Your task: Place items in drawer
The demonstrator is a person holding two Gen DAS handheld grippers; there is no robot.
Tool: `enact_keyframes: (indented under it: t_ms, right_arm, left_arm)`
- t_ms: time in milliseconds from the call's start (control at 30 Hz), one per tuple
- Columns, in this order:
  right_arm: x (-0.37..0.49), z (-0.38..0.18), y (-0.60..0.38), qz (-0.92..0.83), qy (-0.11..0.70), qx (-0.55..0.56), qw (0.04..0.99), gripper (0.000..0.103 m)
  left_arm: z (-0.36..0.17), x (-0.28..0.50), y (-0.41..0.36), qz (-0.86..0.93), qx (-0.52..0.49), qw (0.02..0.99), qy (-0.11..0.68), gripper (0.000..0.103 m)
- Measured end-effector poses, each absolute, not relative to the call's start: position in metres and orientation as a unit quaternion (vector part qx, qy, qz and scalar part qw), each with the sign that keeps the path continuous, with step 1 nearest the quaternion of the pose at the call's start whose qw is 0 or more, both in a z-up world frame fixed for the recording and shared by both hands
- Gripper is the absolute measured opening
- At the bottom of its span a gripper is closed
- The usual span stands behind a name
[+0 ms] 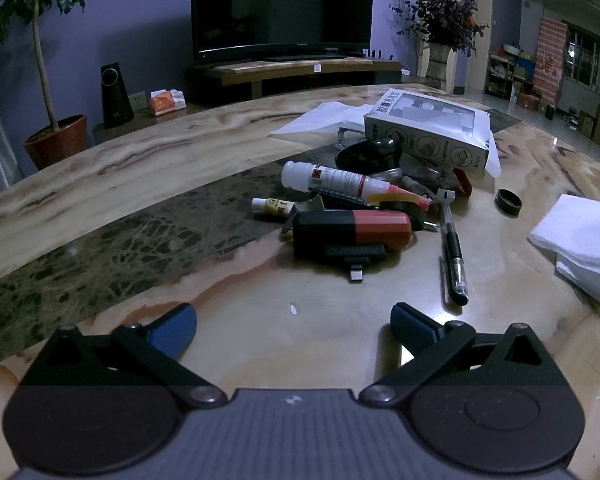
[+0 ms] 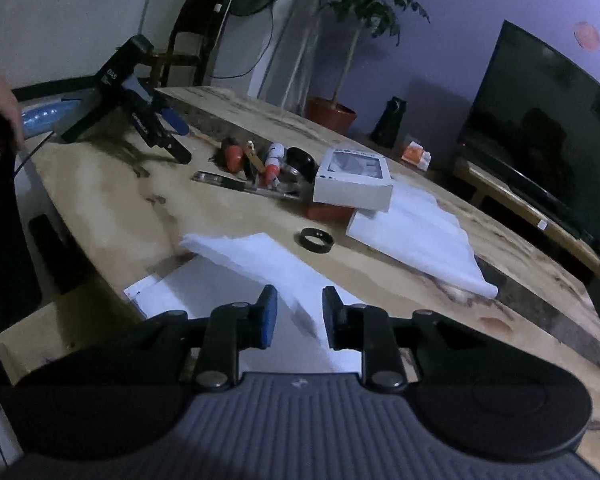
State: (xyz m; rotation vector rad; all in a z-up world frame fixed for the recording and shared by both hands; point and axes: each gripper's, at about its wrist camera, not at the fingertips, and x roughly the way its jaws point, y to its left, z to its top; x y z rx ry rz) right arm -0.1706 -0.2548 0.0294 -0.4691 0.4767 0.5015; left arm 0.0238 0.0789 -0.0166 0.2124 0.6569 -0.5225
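- Marbled worktop (image 1: 100, 168) fills both views, a dark television behind it.
- Left tool (image 1: 294, 326) hangs spread wide with nothing between its pads, short of a heap mid-worktop: glue bottle (image 1: 324, 178), pen (image 1: 452, 248), white box (image 1: 428, 132).
- Right tool (image 2: 300, 316) is partly parted; white paper (image 2: 268, 268) at the near edge lies between its pads, seemingly unpinched.

The white box (image 1: 428, 132) reads "Lightning" and "Micro" under round icons; the left gripper (image 2: 168, 128) bears "DAS".
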Motion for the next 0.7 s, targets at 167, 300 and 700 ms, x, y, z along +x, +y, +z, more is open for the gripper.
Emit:
enact_keyframes:
  t_ms: [167, 300, 700]
  right_arm:
    - [-0.168, 0.012, -0.229, 0.246, 0.240, -0.308, 0.887, 0.028]
    - [-0.166, 0.006, -0.208, 0.254, 0.237, -0.325, 0.880, 0.030]
    - [-0.141, 0.001, -0.176, 0.240, 0.243, -0.313, 0.886, 0.055]
  left_arm:
    - [-0.017, 0.024, 0.079, -0.253, 0.103, 0.908, 0.318, 0.103]
    - [-0.017, 0.024, 0.079, -0.253, 0.103, 0.908, 0.318, 0.103]
    - [-0.017, 0.024, 0.079, -0.253, 0.103, 0.908, 0.318, 0.103]
